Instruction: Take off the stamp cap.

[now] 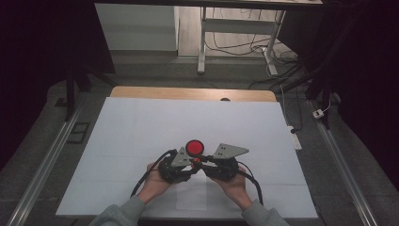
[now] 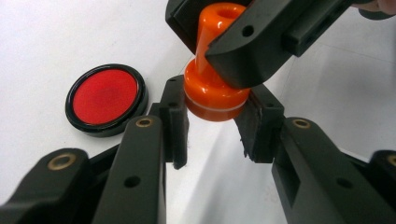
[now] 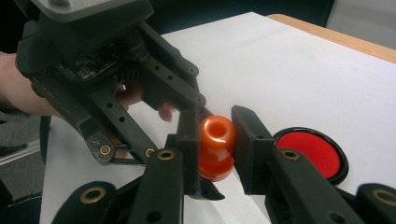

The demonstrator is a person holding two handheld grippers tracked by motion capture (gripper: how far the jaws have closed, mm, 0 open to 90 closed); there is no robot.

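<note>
An orange stamp with a knob handle hangs between both grippers, just above the white sheet. My left gripper is shut on the stamp's wide base, one pad on each side. My right gripper is shut on the stamp's narrow handle near its top. In the high view the left gripper and right gripper meet tip to tip at the front middle. A round black ink pad with a red face lies open just beyond them.
A white sheet covers most of the wooden table. The ink pad lies close to the left of my left jaws. Black cables trail back from both grippers toward the person's sleeves. Desk legs and floor cables lie beyond the table.
</note>
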